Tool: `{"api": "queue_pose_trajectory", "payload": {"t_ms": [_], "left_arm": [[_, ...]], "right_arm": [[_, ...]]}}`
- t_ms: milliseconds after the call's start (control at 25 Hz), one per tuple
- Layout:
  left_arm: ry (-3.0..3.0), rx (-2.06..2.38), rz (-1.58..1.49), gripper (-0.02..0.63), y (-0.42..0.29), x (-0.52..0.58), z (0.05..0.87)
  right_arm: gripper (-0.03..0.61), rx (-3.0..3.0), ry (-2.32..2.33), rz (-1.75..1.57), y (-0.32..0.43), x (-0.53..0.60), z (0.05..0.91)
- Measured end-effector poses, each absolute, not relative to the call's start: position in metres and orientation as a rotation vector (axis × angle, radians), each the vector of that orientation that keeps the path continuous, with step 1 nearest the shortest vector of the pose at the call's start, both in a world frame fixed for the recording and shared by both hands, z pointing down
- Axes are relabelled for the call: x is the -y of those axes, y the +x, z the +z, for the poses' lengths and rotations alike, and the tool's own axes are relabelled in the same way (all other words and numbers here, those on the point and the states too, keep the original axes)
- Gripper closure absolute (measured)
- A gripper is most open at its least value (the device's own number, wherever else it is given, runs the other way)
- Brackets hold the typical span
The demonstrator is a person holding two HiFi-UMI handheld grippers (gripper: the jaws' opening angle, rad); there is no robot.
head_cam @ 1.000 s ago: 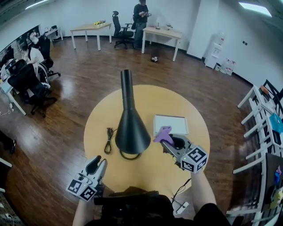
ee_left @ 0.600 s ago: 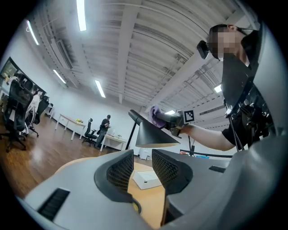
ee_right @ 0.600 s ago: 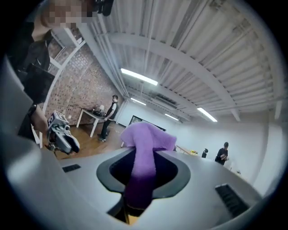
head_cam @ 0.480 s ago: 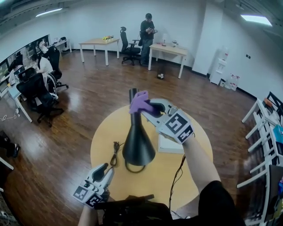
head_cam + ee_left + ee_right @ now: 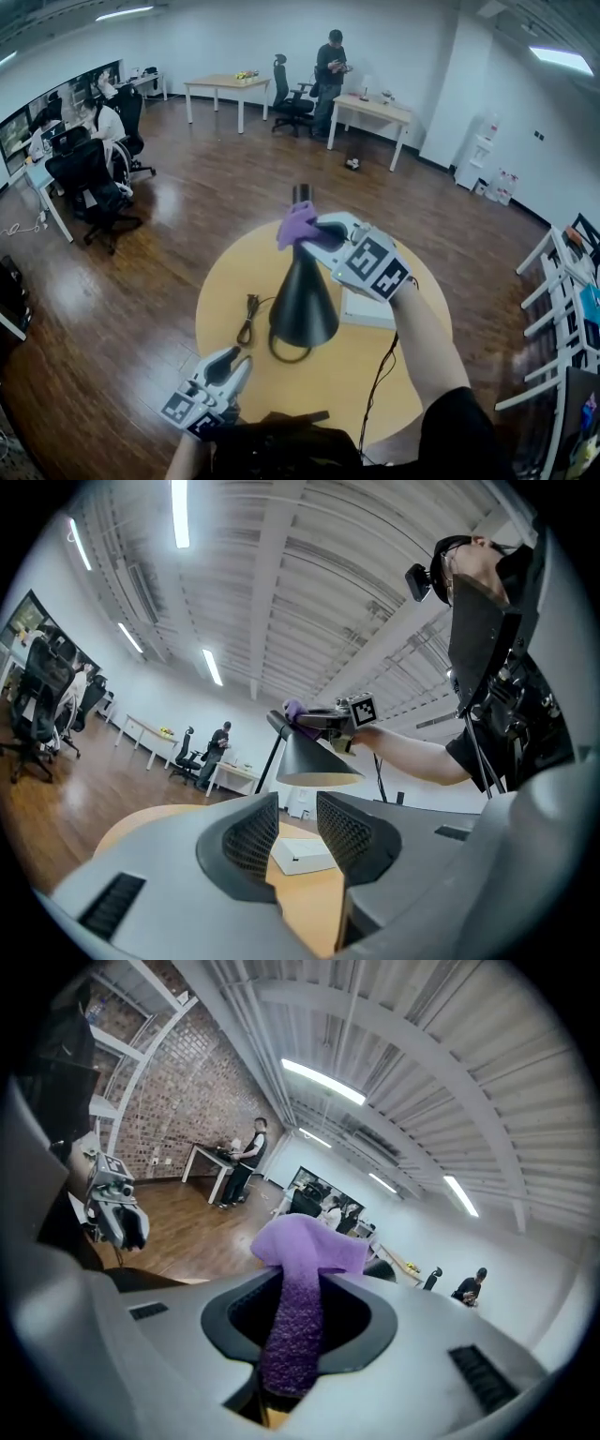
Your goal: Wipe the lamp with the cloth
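Observation:
A black lamp (image 5: 302, 302) with a cone shade and a thin neck stands on the round yellow table (image 5: 225, 281). My right gripper (image 5: 313, 234) is up at the lamp's neck, shut on a purple cloth (image 5: 297, 225) that lies against the neck just below the top. In the right gripper view the cloth (image 5: 298, 1312) hangs pinched between the jaws. My left gripper (image 5: 231, 362) is low at the table's near edge, apart from the lamp, open with nothing between its fingers. In the left gripper view the lamp (image 5: 314, 758) rises beyond the open left gripper (image 5: 296, 832).
A white flat box (image 5: 367, 310) lies on the table right of the lamp, and a black cable (image 5: 248, 321) lies left of it. Office chairs and seated people (image 5: 89, 141) are far left. A person (image 5: 332, 66) stands by desks at the back.
My right gripper has risen from table height beside the shade up to the lamp's neck, rolling over, with the cloth still in it. The left gripper has stayed put.

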State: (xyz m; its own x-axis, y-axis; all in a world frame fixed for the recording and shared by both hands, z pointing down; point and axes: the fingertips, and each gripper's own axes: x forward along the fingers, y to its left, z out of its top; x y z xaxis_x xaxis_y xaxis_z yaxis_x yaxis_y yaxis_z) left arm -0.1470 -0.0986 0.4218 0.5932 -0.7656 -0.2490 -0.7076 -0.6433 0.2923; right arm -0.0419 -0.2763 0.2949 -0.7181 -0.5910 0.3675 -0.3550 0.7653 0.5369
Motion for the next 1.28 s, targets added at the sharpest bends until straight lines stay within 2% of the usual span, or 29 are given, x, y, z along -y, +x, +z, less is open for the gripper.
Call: {"api": "queue_pose_trajectory", "payload": {"t_ms": [240, 1040, 1280], "left_arm": [[2.674, 1.150, -0.444, 0.486, -0.125, 0.092, 0.431], [2.619, 1.168, -0.461, 0.488, -0.134, 0.072, 0.417], [2.595, 1.180, -0.487, 0.488, -0.135, 0.074, 0.416]], "right_arm": [[0.477, 2.465, 0.649, -0.598, -0.029, 0.219, 0.318], [0.477, 2.503, 0.438, -0.758, -0.010, 0.099, 0.365], [0.477, 2.637, 0.484, -0.878, -0.013, 0.137, 0.328]]}}
